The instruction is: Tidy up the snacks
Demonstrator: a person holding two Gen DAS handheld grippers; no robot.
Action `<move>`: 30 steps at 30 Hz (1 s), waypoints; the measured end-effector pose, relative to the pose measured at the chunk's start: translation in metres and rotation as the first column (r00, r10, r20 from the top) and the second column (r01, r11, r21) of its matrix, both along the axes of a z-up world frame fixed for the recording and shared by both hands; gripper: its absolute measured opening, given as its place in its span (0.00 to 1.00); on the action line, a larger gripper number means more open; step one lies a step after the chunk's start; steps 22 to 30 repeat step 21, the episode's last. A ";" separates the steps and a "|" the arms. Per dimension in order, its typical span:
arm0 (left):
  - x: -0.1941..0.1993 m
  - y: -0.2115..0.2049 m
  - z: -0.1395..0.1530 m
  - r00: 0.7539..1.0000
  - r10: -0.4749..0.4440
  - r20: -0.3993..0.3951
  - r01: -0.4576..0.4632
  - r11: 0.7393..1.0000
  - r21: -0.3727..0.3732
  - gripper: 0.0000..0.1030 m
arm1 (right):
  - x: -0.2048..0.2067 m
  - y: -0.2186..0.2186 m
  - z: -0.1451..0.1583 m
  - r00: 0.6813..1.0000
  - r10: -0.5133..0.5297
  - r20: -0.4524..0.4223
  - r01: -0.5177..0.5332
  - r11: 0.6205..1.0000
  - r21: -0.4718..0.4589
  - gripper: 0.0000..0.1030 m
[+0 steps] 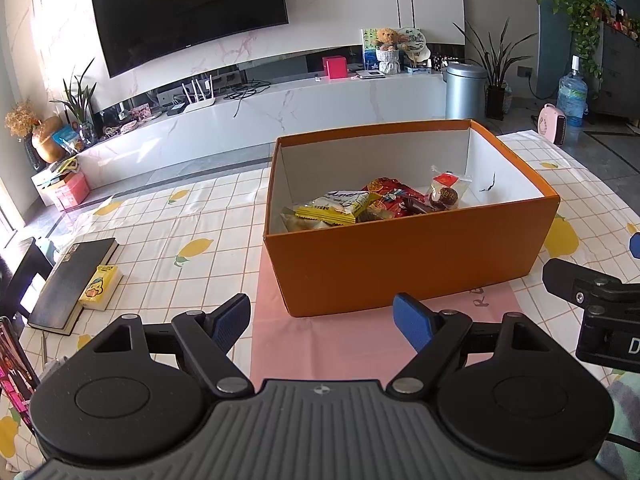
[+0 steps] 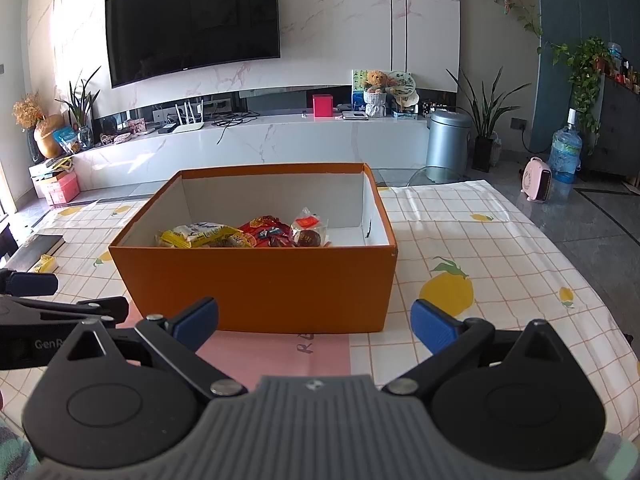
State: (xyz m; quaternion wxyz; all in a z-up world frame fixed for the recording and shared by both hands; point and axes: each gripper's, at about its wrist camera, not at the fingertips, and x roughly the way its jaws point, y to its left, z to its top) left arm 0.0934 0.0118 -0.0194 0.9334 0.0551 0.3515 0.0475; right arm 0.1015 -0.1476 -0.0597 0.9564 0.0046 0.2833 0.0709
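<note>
An open orange box [image 1: 400,256] with white inner walls stands on the table; it also shows in the right wrist view [image 2: 256,284]. Inside lie several snack packets: a yellow and white one [image 1: 340,206], a red one [image 1: 390,192] and a clear wrapped round cake [image 1: 444,192]. My left gripper [image 1: 322,322] is open and empty, just in front of the box's near wall. My right gripper [image 2: 316,322] is open and empty, also in front of the box. The right gripper's body shows at the right edge of the left wrist view [image 1: 592,304].
A pink mat [image 1: 360,344] lies under the box on a lemon-print tablecloth [image 2: 480,248]. A dark notebook [image 1: 72,280] and a yellow tissue pack [image 1: 100,286] lie at the table's left. Beyond are a TV cabinet, a bin and plants.
</note>
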 end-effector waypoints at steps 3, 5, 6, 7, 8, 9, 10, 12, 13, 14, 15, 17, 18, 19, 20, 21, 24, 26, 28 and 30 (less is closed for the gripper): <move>-0.001 0.000 0.001 1.000 -0.001 0.003 0.001 1.000 0.004 0.92 | -0.001 0.001 0.000 1.000 0.001 0.000 -0.001 1.000 -0.003 0.96; -0.002 -0.001 0.001 1.000 -0.003 0.005 0.003 1.000 0.006 0.92 | -0.001 0.001 0.000 1.000 0.000 0.000 0.000 1.000 -0.005 0.96; -0.002 -0.001 0.002 1.000 -0.005 0.007 0.005 1.000 0.007 0.92 | -0.001 0.001 0.000 1.000 0.001 -0.001 -0.001 1.000 -0.004 0.96; -0.003 -0.001 0.003 1.000 -0.007 0.009 0.007 1.000 0.009 0.92 | -0.001 0.001 0.000 1.000 0.000 -0.001 0.000 1.000 -0.004 0.96; -0.003 -0.002 0.003 1.000 -0.009 0.011 0.008 1.000 0.011 0.92 | -0.001 0.001 0.000 1.000 0.000 -0.001 0.000 1.000 -0.003 0.96; -0.004 -0.002 0.003 1.000 -0.010 0.014 0.010 1.000 0.016 0.92 | -0.001 0.000 0.001 1.000 0.000 -0.002 0.000 1.000 -0.002 0.96; -0.004 -0.003 0.003 1.000 -0.011 0.016 0.010 1.000 0.021 0.92 | -0.001 0.000 0.001 1.000 0.000 -0.003 0.000 1.000 -0.002 0.96; -0.005 -0.004 0.004 1.000 -0.013 0.021 0.012 0.999 0.032 0.92 | -0.001 0.000 0.001 1.000 -0.001 -0.003 0.001 1.000 -0.001 0.96; -0.006 -0.005 0.004 1.000 -0.013 0.023 0.012 0.999 0.035 0.92 | -0.001 0.000 0.001 1.000 -0.001 -0.003 0.001 1.000 -0.001 0.96; -0.006 -0.004 0.005 1.000 -0.013 0.023 0.012 0.999 0.035 0.92 | -0.001 0.000 0.001 1.000 -0.001 -0.004 0.001 1.000 -0.001 0.96; -0.006 -0.004 0.005 1.000 -0.013 0.024 0.012 0.999 0.033 0.92 | -0.001 0.000 0.001 1.000 -0.001 -0.005 0.001 1.000 -0.001 0.96; -0.006 -0.003 0.006 1.000 -0.018 0.025 0.017 1.000 0.024 0.92 | -0.001 -0.001 0.000 1.000 -0.002 -0.006 0.002 1.000 0.000 0.96; -0.007 -0.002 0.007 0.999 -0.023 0.027 0.022 1.000 0.018 0.92 | -0.001 -0.001 0.001 1.000 -0.002 -0.007 0.002 1.000 0.000 0.96; -0.008 -0.002 0.007 0.999 -0.026 0.031 0.025 1.000 0.015 0.92 | -0.001 -0.001 0.001 1.000 -0.002 -0.008 0.002 1.000 0.000 0.96; -0.008 -0.002 0.008 0.999 -0.024 0.035 0.024 1.000 0.014 0.92 | -0.002 -0.001 0.001 1.000 -0.002 -0.008 0.002 1.000 0.000 0.96; -0.008 -0.003 0.009 0.999 -0.021 0.039 0.021 1.000 0.016 0.92 | -0.002 0.000 0.001 1.000 -0.002 -0.009 0.002 1.000 -0.001 0.96; -0.008 -0.003 0.009 0.999 -0.021 0.039 0.021 1.000 0.016 0.92 | -0.002 0.000 0.001 1.000 -0.002 -0.009 0.002 1.000 -0.001 0.96; -0.008 -0.003 0.009 0.999 -0.021 0.039 0.021 1.000 0.016 0.92 | -0.002 0.000 0.001 1.000 -0.002 -0.009 0.002 1.000 -0.001 0.96; -0.008 -0.003 0.009 0.999 -0.021 0.039 0.021 1.000 0.016 0.92 | -0.002 0.000 0.001 1.000 -0.002 -0.009 0.002 1.000 -0.001 0.96; -0.008 -0.003 0.009 0.999 -0.021 0.039 0.021 1.000 0.016 0.92 | -0.002 0.000 0.001 1.000 -0.002 -0.009 0.002 1.000 -0.001 0.96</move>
